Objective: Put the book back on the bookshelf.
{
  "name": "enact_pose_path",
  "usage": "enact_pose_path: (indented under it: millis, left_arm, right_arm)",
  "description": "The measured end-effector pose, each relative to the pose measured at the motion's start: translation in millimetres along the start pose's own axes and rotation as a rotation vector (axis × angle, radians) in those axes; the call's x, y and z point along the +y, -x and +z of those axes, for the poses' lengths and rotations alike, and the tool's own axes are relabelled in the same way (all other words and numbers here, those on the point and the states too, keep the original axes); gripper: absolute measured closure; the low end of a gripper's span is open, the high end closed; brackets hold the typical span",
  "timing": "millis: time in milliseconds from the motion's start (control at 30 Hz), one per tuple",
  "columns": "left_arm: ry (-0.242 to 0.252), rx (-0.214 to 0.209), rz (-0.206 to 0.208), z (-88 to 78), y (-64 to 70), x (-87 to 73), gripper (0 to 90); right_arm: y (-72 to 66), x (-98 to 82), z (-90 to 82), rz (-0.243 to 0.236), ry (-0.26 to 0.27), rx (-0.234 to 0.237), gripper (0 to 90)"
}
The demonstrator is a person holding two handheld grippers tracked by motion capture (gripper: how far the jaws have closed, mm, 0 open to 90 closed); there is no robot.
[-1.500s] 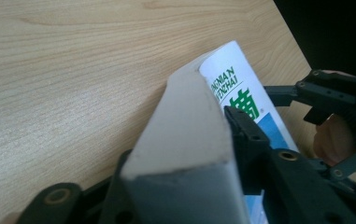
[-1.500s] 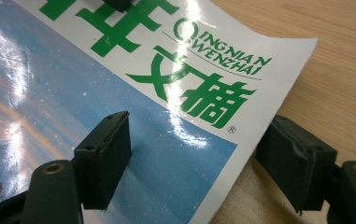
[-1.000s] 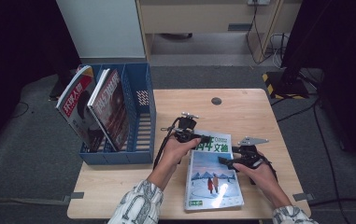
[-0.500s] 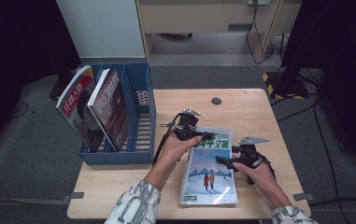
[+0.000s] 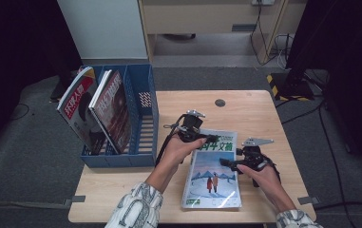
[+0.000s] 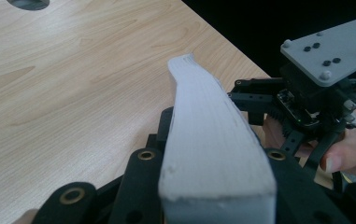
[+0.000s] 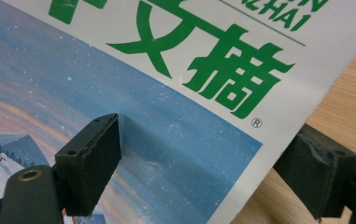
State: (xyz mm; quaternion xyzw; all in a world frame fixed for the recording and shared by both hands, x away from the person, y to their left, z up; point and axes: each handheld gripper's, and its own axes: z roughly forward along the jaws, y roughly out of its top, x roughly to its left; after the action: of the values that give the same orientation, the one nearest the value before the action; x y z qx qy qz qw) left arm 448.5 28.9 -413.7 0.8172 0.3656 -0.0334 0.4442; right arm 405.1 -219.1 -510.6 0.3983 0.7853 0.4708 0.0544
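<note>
Magazine (image 5: 213, 175) lies on the table (image 5: 259, 114), right of the blue file rack (image 5: 143, 118), its far edge lifted. Left gripper (image 5: 198, 136) pinches that far edge, page block clamped between its jaws. Right gripper (image 5: 235, 163) straddles the magazine's right edge; jaws have just been closing, one pad on the cover, the other beneath and apart from it.

Wooden table (image 5: 259, 109), grey carpet (image 5: 36, 161)
</note>
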Motion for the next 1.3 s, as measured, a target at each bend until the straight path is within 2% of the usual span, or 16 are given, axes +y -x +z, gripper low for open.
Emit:
enact_pose_path:
  millis: [400,600,667,800,933,967,1000,1033,1067,1100,1133,1167,1200,1233,1300]
  left_arm:
    - [0.020,0.010,-0.011,1.1,0.8,-1.7,71.6]
    - [0.028,0.006,-0.016,-0.9,2.1,-1.5,72.4]
    - [0.028,0.007,-0.020,-2.1,2.3,-0.9,72.5]
    - [0.026,0.014,-0.016,-5.3,2.8,0.1,72.6]
    - [0.031,0.022,-0.021,-9.9,0.8,1.1,72.7]
    - [0.033,0.024,-0.025,-11.1,0.6,1.4,72.8]
    - [0.034,0.025,-0.026,-12.4,0.3,1.6,72.8]
    - [0.037,0.027,-0.025,-15.2,0.1,2.2,72.8]
    - [0.037,0.027,-0.025,-15.2,0.1,2.2,72.9]
    - [0.042,0.029,-0.023,-18.2,0.1,2.8,73.0]
    - [0.042,0.029,-0.023,-18.2,0.1,2.8,73.0]
    - [0.045,0.033,-0.023,-20.6,0.7,3.9,73.0]
    - [0.045,0.033,-0.023,-20.6,0.7,3.9,73.1]
    - [0.049,0.036,-0.020,-22.5,0.7,4.9,73.1]
    - [0.050,0.037,-0.020,-23.4,0.6,5.4,73.1]
  right_arm:
    - [0.2,0.5,-2.4,-0.014,0.002,-0.004,20.7]
    - [1.6,-0.4,-2.6,0.005,0.014,0.012,19.3]
    - [3.3,-1.9,-5.2,-0.007,0.025,-0.010,14.8]
    - [10.0,-6.2,-8.4,0.000,-0.013,-0.031,9.5]
    - [21.9,-11.2,-18.2,-0.001,-0.011,-0.072,10.3]
    - [26.8,-12.3,-23.9,0.008,-0.004,-0.105,11.3]
    - [26.8,-12.3,-23.9,0.008,-0.004,-0.105,11.3]
    - [31.9,-14.6,-27.2,-0.003,-0.022,-0.155,12.9]
    - [31.9,-14.6,-27.2,-0.003,-0.022,-0.155,12.9]
    - [36.7,-17.5,-28.2,-0.006,-0.051,-0.203,13.6]
    - [36.7,-17.5,-28.2,-0.006,-0.051,-0.203,13.6]
    - [41.3,-20.1,-28.1,0.006,-0.067,-0.250,15.0]
    - [41.3,-20.1,-28.1,0.006,-0.067,-0.250,15.0]
    - [43.9,-21.8,-28.1,0.013,-0.089,-0.280,15.1]
    - [44.8,-22.7,-27.5,0.012,-0.095,-0.290,15.1]
